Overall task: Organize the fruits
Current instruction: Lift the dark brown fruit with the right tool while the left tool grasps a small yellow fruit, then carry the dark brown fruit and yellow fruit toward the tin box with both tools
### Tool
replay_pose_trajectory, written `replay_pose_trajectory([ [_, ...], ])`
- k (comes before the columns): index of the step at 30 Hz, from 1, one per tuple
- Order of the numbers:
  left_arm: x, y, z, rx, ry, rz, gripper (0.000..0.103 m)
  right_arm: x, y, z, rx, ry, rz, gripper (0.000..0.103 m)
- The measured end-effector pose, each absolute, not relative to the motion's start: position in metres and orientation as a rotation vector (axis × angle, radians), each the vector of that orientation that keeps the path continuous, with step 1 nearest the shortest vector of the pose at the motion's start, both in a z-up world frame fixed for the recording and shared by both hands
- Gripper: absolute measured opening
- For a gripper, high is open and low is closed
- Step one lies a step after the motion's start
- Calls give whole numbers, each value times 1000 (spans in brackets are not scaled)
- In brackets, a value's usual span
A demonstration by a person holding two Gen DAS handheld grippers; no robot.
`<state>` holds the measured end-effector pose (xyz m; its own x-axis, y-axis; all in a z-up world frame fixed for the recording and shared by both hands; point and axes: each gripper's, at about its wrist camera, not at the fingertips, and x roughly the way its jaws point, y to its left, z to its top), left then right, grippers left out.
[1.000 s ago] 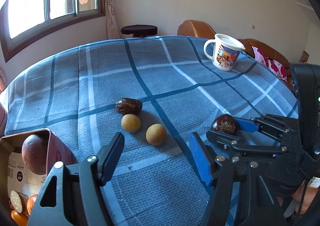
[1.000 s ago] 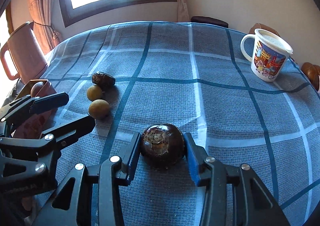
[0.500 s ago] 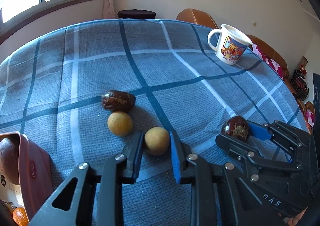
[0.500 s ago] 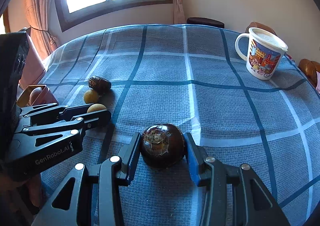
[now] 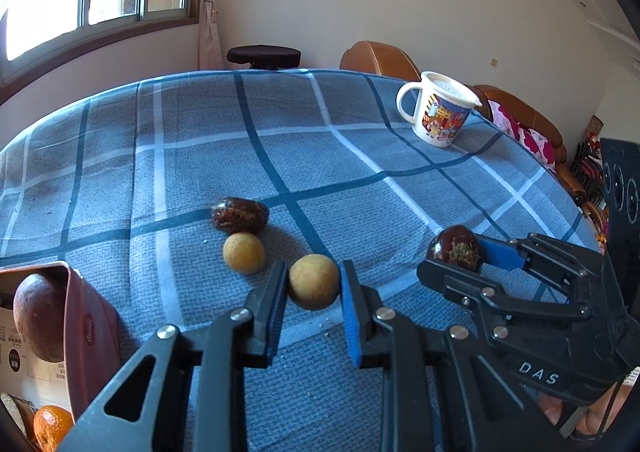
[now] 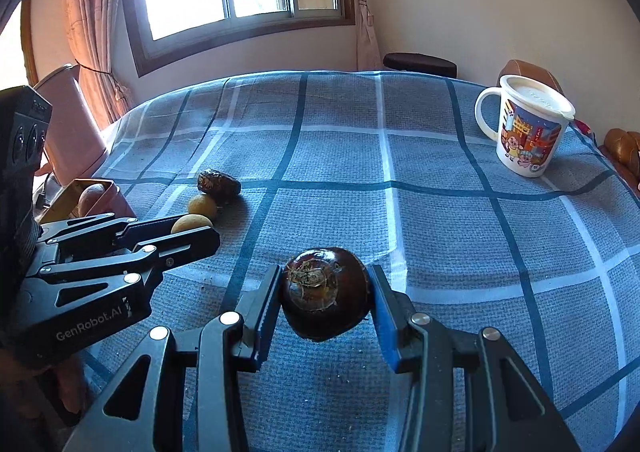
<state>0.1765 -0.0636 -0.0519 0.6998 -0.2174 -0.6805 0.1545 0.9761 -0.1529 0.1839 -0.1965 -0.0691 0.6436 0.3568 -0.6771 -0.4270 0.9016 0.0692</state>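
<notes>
Your left tongs [image 5: 313, 284] clamp the yellow longan [image 5: 313, 281], right tongs [image 6: 325, 294] the water chestnut [image 6: 324, 298]; squeeze harder and either could pop free.

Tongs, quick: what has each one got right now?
Left tongs: closed on the yellow round fruit.
Right tongs: closed on the dark brown round fruit.

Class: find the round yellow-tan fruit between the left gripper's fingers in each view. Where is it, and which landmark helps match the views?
Left wrist view: round yellow-tan fruit at lower centre, between the fingers.
Right wrist view: left of centre, partly hidden by the left gripper.
Shared landmark: white cartoon-print mug.
</notes>
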Motion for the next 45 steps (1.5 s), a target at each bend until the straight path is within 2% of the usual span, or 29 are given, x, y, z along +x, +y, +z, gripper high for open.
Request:
replay_pose_trajectory([
  [22, 145, -67, -34, -37, 609, -176, 27, 165, -201, -53, -86, 620, 489, 45],
  [45, 122, -43, -31, -97, 564, -158, 27, 158, -204, -48, -80, 574, 508, 45],
])
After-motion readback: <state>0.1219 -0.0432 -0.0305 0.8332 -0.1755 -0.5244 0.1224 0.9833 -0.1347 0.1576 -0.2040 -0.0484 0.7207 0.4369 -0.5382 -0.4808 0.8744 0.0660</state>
